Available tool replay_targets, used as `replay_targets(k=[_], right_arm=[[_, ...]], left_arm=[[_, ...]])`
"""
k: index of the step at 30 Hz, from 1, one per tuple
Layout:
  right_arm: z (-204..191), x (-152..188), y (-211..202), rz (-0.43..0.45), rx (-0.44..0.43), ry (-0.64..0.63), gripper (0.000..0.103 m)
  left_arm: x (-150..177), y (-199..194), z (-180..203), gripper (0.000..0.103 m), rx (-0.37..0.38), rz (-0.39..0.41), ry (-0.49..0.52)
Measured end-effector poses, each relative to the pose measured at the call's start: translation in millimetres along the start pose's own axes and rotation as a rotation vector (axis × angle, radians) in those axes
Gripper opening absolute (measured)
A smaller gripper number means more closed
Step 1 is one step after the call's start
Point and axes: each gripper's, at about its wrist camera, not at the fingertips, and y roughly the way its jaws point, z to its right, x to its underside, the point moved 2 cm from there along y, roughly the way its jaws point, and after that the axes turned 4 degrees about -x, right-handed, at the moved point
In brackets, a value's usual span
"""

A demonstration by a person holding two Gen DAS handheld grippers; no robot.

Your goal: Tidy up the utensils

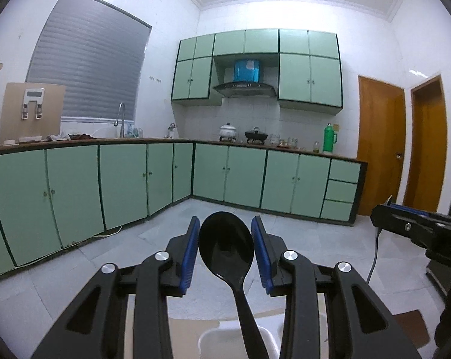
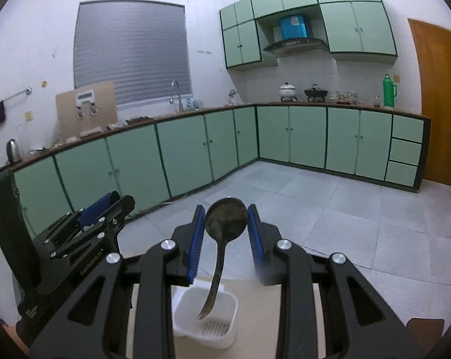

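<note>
My left gripper (image 1: 225,239) is shut on a black plastic spoon (image 1: 225,248), its bowl pinched between the blue pads and its handle pointing down toward a white utensil holder (image 1: 209,341) below. My right gripper (image 2: 225,227) is shut on a dark metal spoon (image 2: 225,221), bowl between the pads, handle hanging down with its tip above the white perforated utensil holder (image 2: 207,320). The left gripper also shows at the left of the right wrist view (image 2: 101,212), and the right gripper at the right of the left wrist view (image 1: 384,214).
The holder stands on a beige tabletop (image 2: 270,323). Beyond lie a grey tiled floor (image 2: 330,209), green base cabinets (image 1: 120,179) under a long counter, and orange doors (image 1: 378,146) at the right. A dark object (image 2: 4,224) stands at the left.
</note>
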Motion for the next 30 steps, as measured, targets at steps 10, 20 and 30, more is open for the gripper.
replay_targets(k=[10, 20, 30], right_arm=[[-8, 60, 52, -0.146, -0.008, 0.004, 0.029], [-8, 76, 8, -0.159, -0.003, 0.089, 0.053], [-44, 179, -98, -0.301, 0.003, 0.123, 0.07]], left_arm=[[55, 28, -7, 0.036, 0.004, -0.109, 0.013], [51, -24, -26, 0.055, 0.001, -0.134, 0.001], [124, -144, -31, 0.072, 0.018, -0.377, 0.033]])
